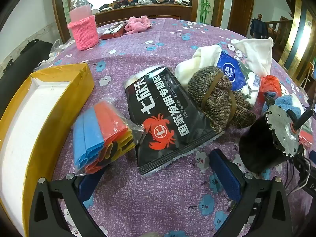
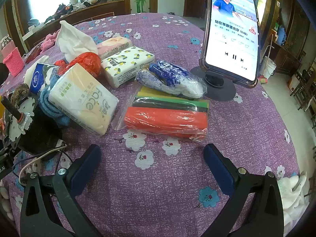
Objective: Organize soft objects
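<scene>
Soft packets crowd the purple flowered tablecloth [image 1: 158, 197] in front of you. Your left gripper [image 1: 156, 169] hangs with its jaws wide apart and nothing between them — just ahead lie a black foil pouch [image 1: 167, 122] with a red crab and, to its left, a clear bag of coloured rolls [image 1: 98, 134] beside the yellow box [image 1: 59, 102]. A brown knitted bundle [image 1: 215, 96] leans on the pouch's far edge, with a blue tissue pack [image 1: 233, 73] behind it. Your right gripper [image 2: 152, 158] is spread just as wide and empty — beyond it sit an orange-and-green bagged roll set [image 2: 167, 116] and a cream tissue pack [image 2: 83, 100]. A phone on a stand [image 2: 231, 33] rises at the right.
</scene>
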A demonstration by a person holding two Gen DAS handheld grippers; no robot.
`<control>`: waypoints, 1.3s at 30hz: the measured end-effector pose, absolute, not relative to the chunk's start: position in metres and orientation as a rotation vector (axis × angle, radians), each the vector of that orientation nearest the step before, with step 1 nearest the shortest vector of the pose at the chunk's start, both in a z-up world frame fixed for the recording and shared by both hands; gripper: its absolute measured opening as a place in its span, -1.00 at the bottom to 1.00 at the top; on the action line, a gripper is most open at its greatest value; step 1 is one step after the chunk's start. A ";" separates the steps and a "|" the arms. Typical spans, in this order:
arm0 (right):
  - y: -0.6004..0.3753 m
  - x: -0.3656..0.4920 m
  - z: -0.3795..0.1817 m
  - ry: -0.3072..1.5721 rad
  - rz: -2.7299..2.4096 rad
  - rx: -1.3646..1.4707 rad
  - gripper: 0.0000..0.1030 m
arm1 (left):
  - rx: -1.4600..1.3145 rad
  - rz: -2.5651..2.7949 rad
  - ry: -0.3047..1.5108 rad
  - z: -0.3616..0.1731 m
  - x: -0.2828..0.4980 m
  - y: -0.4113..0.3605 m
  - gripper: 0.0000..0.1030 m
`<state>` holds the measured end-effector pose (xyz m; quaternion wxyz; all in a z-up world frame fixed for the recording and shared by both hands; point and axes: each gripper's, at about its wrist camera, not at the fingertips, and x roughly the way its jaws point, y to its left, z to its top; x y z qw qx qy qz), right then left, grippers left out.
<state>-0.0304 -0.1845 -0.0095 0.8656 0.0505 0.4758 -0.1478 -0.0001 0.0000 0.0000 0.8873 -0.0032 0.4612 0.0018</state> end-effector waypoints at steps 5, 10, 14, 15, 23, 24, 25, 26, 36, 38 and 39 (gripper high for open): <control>-0.184 -0.030 -0.010 0.997 -0.309 0.107 1.00 | -0.009 0.003 0.961 0.000 0.000 0.000 0.99; -0.185 -0.030 -0.010 0.997 -0.309 0.107 1.00 | -0.008 0.003 0.960 0.000 0.000 0.000 0.99; -0.184 -0.030 -0.010 0.997 -0.309 0.107 1.00 | -0.008 0.003 0.960 0.000 0.000 0.000 0.99; -0.184 -0.030 -0.010 0.997 -0.309 0.107 1.00 | -0.007 0.004 0.960 0.000 0.000 0.000 0.99; -0.184 -0.030 -0.010 0.997 -0.309 0.107 1.00 | -0.002 0.000 0.989 0.001 0.001 -0.001 0.99; -0.184 -0.030 -0.010 0.997 -0.309 0.106 1.00 | -0.002 -0.002 0.996 0.001 0.002 0.000 0.99; -0.184 -0.030 -0.010 0.997 -0.309 0.107 1.00 | -0.001 -0.009 1.020 0.002 0.003 0.000 0.99; -0.185 -0.030 -0.010 0.997 -0.309 0.107 1.00 | -0.001 -0.011 1.021 0.000 0.004 0.000 0.99; -0.187 -0.033 -0.004 1.060 -0.258 0.091 1.00 | 0.011 -0.025 0.985 0.002 -0.016 0.003 0.99; -0.187 -0.036 -0.005 1.063 -0.263 0.092 1.00 | 0.037 -0.013 0.977 0.003 -0.020 -0.001 0.99; -0.186 -0.039 -0.005 1.056 -0.269 0.096 1.00 | 0.049 -0.015 0.975 0.004 -0.022 -0.002 0.99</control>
